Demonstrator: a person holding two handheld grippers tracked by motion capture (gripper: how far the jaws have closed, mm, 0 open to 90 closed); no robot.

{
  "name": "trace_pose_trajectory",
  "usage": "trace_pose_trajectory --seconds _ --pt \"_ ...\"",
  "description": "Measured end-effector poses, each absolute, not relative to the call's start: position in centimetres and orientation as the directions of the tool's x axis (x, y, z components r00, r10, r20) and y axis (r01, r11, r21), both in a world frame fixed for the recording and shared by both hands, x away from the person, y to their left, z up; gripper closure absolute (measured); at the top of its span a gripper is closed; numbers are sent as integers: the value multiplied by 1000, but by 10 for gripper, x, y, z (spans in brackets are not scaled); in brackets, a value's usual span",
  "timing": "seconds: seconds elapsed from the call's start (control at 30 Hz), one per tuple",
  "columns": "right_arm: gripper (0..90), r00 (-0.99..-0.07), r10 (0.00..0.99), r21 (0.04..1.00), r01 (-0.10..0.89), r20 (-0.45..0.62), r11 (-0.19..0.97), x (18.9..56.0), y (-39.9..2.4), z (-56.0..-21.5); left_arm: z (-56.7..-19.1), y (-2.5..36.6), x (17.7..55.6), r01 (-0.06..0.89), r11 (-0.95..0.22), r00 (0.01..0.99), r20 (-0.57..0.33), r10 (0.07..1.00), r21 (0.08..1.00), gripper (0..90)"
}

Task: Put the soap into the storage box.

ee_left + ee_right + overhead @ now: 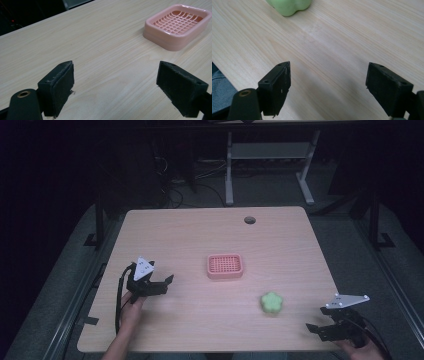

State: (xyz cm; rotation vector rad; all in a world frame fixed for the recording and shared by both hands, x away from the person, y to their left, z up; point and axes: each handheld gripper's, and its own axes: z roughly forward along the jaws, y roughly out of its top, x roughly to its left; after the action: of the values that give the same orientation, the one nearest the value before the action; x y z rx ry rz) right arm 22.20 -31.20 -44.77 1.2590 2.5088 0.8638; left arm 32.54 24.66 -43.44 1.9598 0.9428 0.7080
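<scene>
A pink slotted soap dish (225,266) sits near the middle of the wooden table (200,235); the left gripper view shows the dish (176,26) ahead and to the right. A green flower-shaped soap (271,302) lies at the front right; its edge (289,6) appears at the top of the right gripper view. My left gripper (162,285) hovers left of the dish, open and empty (115,87). My right gripper (316,330) stays at the front right corner, right of the soap, open with bare table between its jaws (328,87).
A round cable hole (249,220) is cut near the table's far edge. Beyond the table stand white desk legs (229,170) on a dark floor. A blue sleeve or trouser fabric (219,90) shows past the table's front edge.
</scene>
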Motion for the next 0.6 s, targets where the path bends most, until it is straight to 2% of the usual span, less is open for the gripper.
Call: trace_pose_trajectory --seconds 0.6 --pt "194 -677 734 545 636 53 547 235 -287 -440 -432 249 324 344 -368 556 129 821 864 143"
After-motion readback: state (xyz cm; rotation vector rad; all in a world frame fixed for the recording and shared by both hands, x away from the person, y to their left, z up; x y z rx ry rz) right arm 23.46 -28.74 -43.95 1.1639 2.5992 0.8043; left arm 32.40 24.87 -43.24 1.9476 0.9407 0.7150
